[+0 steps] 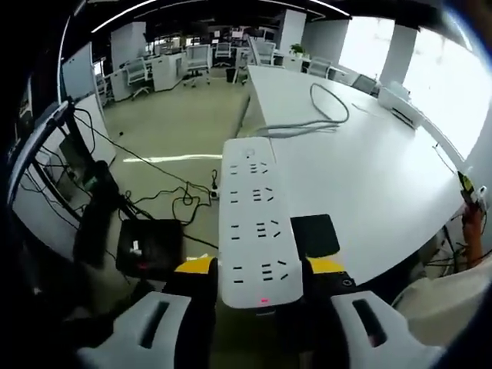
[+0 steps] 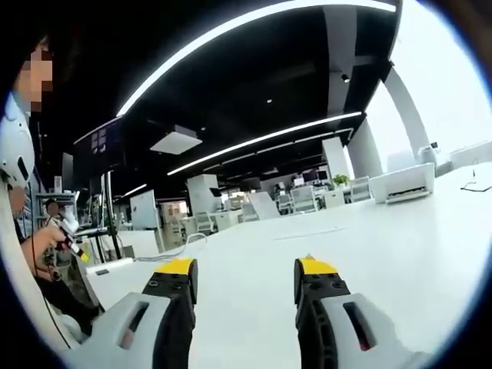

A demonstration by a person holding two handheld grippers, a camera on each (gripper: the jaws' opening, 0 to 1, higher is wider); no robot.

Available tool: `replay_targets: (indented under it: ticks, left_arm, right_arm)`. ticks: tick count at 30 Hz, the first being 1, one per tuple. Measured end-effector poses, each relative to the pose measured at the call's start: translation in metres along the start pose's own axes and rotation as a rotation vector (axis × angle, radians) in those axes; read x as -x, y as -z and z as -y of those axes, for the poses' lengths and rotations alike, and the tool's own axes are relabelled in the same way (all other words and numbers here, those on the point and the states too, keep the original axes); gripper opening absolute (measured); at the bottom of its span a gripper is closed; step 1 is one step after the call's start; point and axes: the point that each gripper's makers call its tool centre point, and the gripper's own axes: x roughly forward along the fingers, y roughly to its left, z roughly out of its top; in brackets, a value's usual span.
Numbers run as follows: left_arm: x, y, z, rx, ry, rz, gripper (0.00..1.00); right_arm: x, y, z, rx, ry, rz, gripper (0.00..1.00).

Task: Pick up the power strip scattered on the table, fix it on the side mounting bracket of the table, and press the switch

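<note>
White, smooth plastic made up the long power strip, a slim rectangular bar with rounded corners and rows of dark socket slots along its flat top face, and a small red light glowed near its closest end. In the left gripper view the left gripper had that near end clamped between its two jaws, whose black inner faces pressed against the strip's long sides below yellow-capped tips; the pale grey jaw bodies were matte and blocky, each with a dark slot. The strip was held out over the edge of the white table, running away from the camera with its far end above the table's rim. A grey cable lay in a loose loop on the glossy tabletop farther off, and a flat black square pad sat at the table's near edge just beside the strip. Beyond the edge lay pale flooring with tangled black cords and a black box below. In the right gripper view the right gripper hung with its jaws set well apart and nothing between them, yellow tips and black pads facing each other across a clear gap over the smooth white table surface. A white boxy unit stood at the far edge, and a person's hand showed at the left side.
</note>
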Motion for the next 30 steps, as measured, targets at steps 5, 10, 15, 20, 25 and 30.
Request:
replay_targets:
  ticks: [5,10,15,20,25,30]
  left_arm:
    - [-0.0008,0.0027,-0.0030,0.007,-0.003,-0.012,0.46]
    - [-0.0019,0.0065,-0.0033,0.005,-0.001,-0.027,0.43]
    - [-0.0029,0.0082,-0.0017,0.008,-0.003,-0.029,0.43]
    - [-0.0023,0.0086,-0.0003,0.012,-0.010,-0.022,0.43]
    - [-0.0024,0.0090,-0.0016,0.026,-0.023,-0.032,0.43]
    - [-0.0037,0.0084,-0.0024,0.026,-0.025,-0.079,0.43]
  right_arm:
    - [0.0014,0.0013,0.0004,-0.004,0.003,-0.001,0.46]
    - [0.0017,0.0029,0.0000,-0.008,0.004,-0.004,0.46]
    - [-0.0006,0.0041,-0.0017,-0.010,0.000,-0.008,0.46]
    - [-0.0031,0.0030,-0.0040,-0.021,-0.012,-0.002,0.46]
    - [-0.0053,0.0046,-0.0060,-0.026,-0.019,-0.004,0.46]
    - [-0.0070,0.0072,-0.0077,-0.037,-0.031,-0.005,0.46]
